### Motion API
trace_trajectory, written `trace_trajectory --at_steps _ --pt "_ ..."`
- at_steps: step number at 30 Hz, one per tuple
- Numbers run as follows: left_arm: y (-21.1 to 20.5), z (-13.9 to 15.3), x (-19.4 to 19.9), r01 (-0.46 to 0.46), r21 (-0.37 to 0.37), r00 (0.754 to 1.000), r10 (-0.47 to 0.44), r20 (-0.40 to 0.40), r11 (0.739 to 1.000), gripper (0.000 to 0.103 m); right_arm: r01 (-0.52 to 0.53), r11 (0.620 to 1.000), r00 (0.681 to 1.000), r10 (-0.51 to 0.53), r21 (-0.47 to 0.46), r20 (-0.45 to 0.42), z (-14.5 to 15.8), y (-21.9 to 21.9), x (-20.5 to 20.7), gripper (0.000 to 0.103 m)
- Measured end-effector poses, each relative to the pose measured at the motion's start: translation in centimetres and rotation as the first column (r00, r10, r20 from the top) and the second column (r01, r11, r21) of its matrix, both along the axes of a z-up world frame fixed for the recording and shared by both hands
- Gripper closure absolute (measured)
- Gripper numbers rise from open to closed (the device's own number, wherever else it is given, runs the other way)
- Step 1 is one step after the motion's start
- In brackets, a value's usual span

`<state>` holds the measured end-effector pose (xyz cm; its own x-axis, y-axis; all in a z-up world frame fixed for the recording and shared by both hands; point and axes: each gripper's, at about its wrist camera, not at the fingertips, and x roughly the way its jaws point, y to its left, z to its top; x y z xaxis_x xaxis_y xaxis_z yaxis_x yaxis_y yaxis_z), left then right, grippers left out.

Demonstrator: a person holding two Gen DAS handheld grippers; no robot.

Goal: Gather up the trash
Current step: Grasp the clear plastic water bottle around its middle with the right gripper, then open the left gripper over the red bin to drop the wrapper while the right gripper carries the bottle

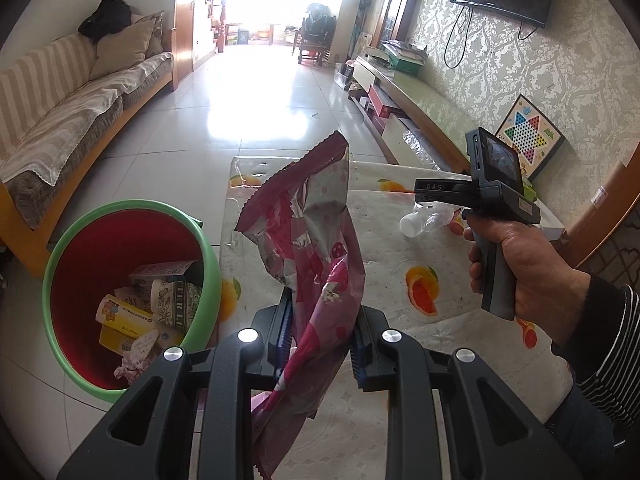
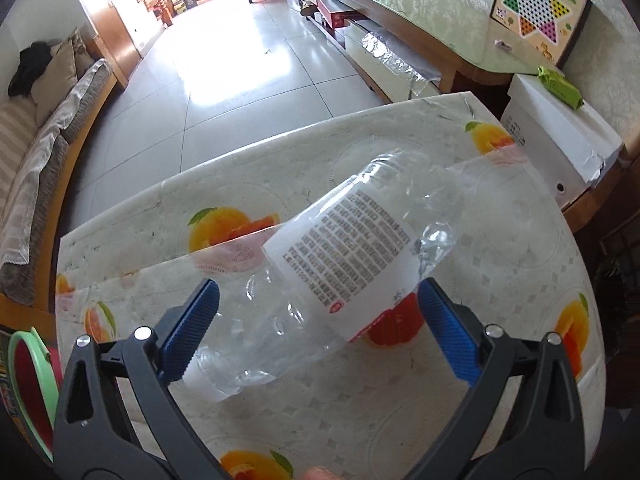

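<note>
My left gripper [image 1: 320, 316] is shut on a crumpled pink foil wrapper [image 1: 308, 240] and holds it upright above the table's left part, right of the green-rimmed red bin [image 1: 132, 280]. The bin stands on the floor and holds several cartons and papers. My right gripper [image 2: 318, 308] is open, its blue pads either side of a crushed clear plastic bottle [image 2: 348, 256] with a white label that lies on the table. In the left wrist view the right gripper [image 1: 434, 192] hovers over the bottle [image 1: 424, 220].
The table [image 2: 400, 400] has a fruit-print cloth. A sofa [image 1: 60, 128] stands left, a low TV cabinet [image 1: 420, 108] right. A white box [image 2: 560, 144] with a green packet sits beside the table. A checkers board [image 2: 536, 4] leans on the wall.
</note>
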<state>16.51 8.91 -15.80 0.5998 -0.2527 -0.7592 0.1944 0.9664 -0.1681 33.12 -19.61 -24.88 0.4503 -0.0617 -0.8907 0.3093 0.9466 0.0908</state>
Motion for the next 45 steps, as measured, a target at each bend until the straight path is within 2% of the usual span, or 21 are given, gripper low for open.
trace_trajectory --at_steps 1,4,6,7,12,16,23,29,36,45 --pt "0.0 0.0 0.0 -0.001 0.001 1.000 0.001 0.000 1.000 0.081 -0.022 1.000 1.000 0.022 -0.003 0.000 0.0 0.2 0.0 0.011" --pt "-0.3 0.1 0.1 0.002 -0.003 1.000 -0.002 0.000 1.000 0.081 -0.100 0.995 0.995 0.100 -0.005 -0.023 -0.4 0.9 0.0 0.030" --pt "-0.7 0.2 0.0 0.007 -0.001 1.000 -0.007 0.006 1.000 0.081 -0.142 0.990 0.989 0.141 -0.014 -0.044 -0.6 1.2 -0.4 0.046" --pt "-0.9 0.3 -0.1 0.008 -0.007 1.000 -0.008 0.006 1.000 0.081 -0.160 0.987 0.986 0.158 -0.027 -0.056 -0.8 1.4 -0.6 0.061" --pt "-1.2 0.3 -0.4 0.018 -0.011 1.000 -0.018 0.013 1.000 0.081 -0.234 0.970 0.972 0.232 -0.059 -0.042 -0.3 1.4 -2.4 0.062" --pt "-1.4 0.6 -0.6 0.019 -0.013 1.000 -0.018 0.019 1.000 0.081 -0.289 0.950 0.957 0.291 -0.121 0.003 1.9 1.4 -4.2 0.062" --pt "-1.6 1.2 -1.0 -0.003 -0.024 0.999 0.004 0.037 1.000 0.081 -0.384 0.894 0.906 0.413 -0.233 0.093 6.7 2.8 -7.8 0.062" --pt "-0.2 1.6 -1.4 -0.040 -0.022 0.998 0.041 0.050 0.999 0.081 -0.448 0.863 0.861 0.487 -0.233 0.147 9.5 5.2 -10.8 0.062" --pt "5.0 2.0 -1.6 -0.158 -0.015 0.985 0.158 0.064 0.987 0.081 -0.523 0.830 0.814 0.554 -0.193 0.178 10.4 8.3 -13.6 0.062" --pt "13.3 -0.5 0.2 -0.333 -0.003 0.943 0.333 0.022 0.943 0.081 -0.620 0.764 0.739 0.645 -0.179 0.192 10.8 13.3 -16.1 0.062"
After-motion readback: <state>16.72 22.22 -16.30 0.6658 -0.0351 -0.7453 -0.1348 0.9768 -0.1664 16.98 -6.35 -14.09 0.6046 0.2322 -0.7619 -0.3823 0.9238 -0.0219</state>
